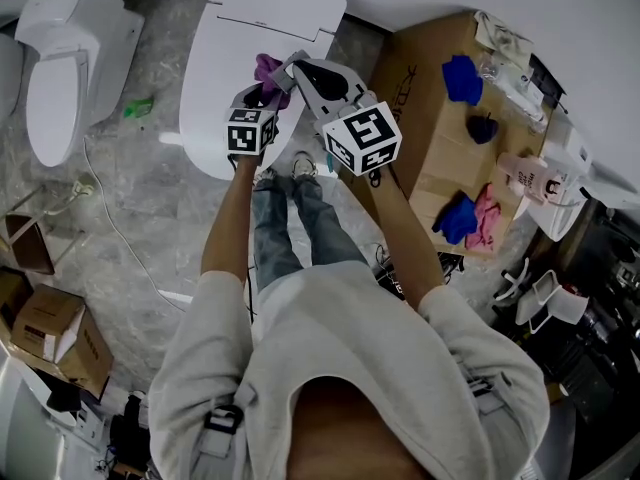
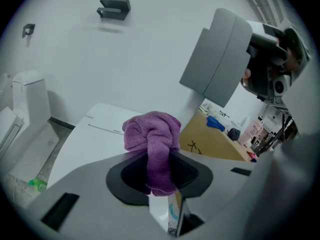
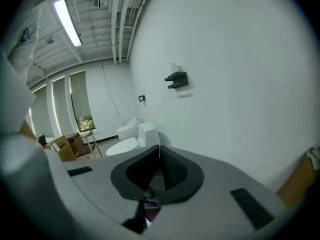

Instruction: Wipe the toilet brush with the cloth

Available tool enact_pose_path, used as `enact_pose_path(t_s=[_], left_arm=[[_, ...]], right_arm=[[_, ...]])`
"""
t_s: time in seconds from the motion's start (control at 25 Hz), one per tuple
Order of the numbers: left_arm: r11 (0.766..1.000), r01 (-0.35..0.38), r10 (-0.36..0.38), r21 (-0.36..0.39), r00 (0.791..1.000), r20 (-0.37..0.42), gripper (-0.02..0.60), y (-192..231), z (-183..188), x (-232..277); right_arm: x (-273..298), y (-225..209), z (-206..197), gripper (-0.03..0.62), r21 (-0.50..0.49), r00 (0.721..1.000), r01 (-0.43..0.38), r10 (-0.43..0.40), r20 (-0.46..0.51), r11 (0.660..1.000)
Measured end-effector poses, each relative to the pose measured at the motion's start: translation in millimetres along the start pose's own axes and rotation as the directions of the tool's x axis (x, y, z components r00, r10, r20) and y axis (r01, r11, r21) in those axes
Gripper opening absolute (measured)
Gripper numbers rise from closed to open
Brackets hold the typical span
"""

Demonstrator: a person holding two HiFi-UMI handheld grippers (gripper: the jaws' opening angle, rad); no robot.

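Observation:
A purple cloth (image 1: 268,69) hangs bunched over the closed white toilet lid (image 1: 262,28). My left gripper (image 1: 262,88) is shut on it. In the left gripper view the cloth (image 2: 150,130) bulges above the jaws, and a strip of it is pinched at the left gripper (image 2: 159,158). My right gripper (image 1: 293,63) sits just right of the cloth, fingers slanting up-left. In its own view the right gripper (image 3: 159,151) points at a bare wall, pads meeting at the tips with nothing seen between them. No toilet brush shows clearly. A white piece with a teal mark (image 2: 172,215) peeks below the left jaws.
A second toilet (image 1: 60,68) stands at the left, with a cable on the floor beside it. A large cardboard box (image 1: 425,118) at the right carries blue cloths (image 1: 462,76), a pink cloth (image 1: 486,218) and a bottle (image 1: 530,176). Small boxes (image 1: 55,333) sit at the lower left.

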State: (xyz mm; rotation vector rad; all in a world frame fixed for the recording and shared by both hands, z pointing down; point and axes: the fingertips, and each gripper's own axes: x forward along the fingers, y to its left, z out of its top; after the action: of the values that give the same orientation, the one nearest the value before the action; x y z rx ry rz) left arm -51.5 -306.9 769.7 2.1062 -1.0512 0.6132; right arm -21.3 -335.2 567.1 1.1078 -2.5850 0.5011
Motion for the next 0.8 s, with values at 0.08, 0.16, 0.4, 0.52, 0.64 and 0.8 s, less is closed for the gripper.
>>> enact_pose_path(t_s=[0.08,0.16,0.4,0.52,0.64,0.8], left_arm=[[1.0,0.001,-0.001,-0.014,1.0,-0.018,0.109,2.3,-5.8,4.0],[1.0,-0.004,0.003,-0.017,1.0,-0.022,0.109,3.9,-7.2,3.2],[1.0,-0.027,0.027,-0.011,1.0,0.005,0.109,7.5,-5.8,-14.4],[0.999,-0.043,0.044,-0.022,0.998,0.036,0.109,6.1,-3.6,-30.8],[0.997,-0.06,0.063,-0.045,0.995,0.08,0.109,1.7,1.0,-51.8],[0.995,-0.077,0.085,-0.06,0.984,0.156,0.109,-7.2,13.1,-84.5]], right_arm=[[-1.0,0.3,-0.7,0.031,-0.006,1.0,-0.005,0.005,-0.003,1.0],[-1.5,1.1,-1.3,0.031,-0.011,1.0,-0.009,0.009,-0.007,1.0],[-0.2,1.2,-2.2,0.031,-0.02,1.0,-0.011,0.011,-0.009,1.0],[-0.6,1.0,-2.8,0.031,-0.027,1.0,-0.011,0.01,-0.013,1.0],[-1.6,0.0,-3.6,0.031,-0.033,1.0,-0.005,0.004,-0.016,0.999],[-2.6,-0.8,-5.6,0.031,-0.035,1.0,0.01,-0.01,-0.019,0.999]])
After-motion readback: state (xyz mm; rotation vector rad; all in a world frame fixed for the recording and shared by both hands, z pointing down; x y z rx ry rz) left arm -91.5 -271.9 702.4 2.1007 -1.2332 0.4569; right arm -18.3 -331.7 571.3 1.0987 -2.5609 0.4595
